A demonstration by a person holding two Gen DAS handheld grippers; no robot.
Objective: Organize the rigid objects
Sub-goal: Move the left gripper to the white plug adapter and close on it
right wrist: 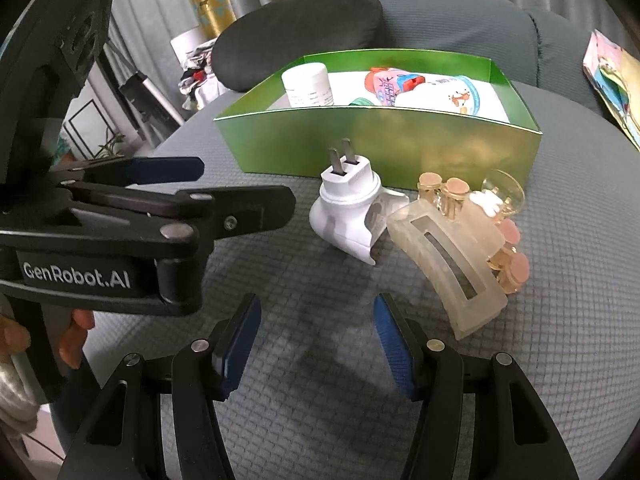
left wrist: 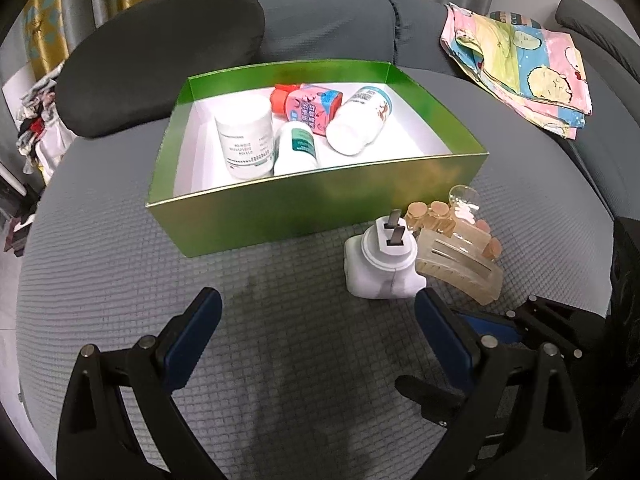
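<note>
A green box (left wrist: 320, 204) with a white floor stands on the grey seat and holds a tall white bottle (left wrist: 244, 136), a small green-labelled bottle (left wrist: 296, 148), a pink bottle (left wrist: 308, 106) and a large white bottle (left wrist: 360, 120) lying down. In front of its right corner lie a white plug-in device (left wrist: 384, 272), prongs up, a translucent hair claw (left wrist: 460, 272) and a peach-studded clip (left wrist: 436, 216). My left gripper (left wrist: 320, 316) is open and empty, left of the plug. My right gripper (right wrist: 316, 312) is open and empty just short of the plug (right wrist: 348, 216) and the claw (right wrist: 452, 260).
A dark cushion (left wrist: 160, 60) leans behind the box. A folded colourful cloth (left wrist: 520, 68) lies at the back right. The left gripper (right wrist: 246, 184) and a hand (right wrist: 76, 336) holding it fill the left of the right wrist view. Bare grey seat (left wrist: 120, 260) spreads left of the box.
</note>
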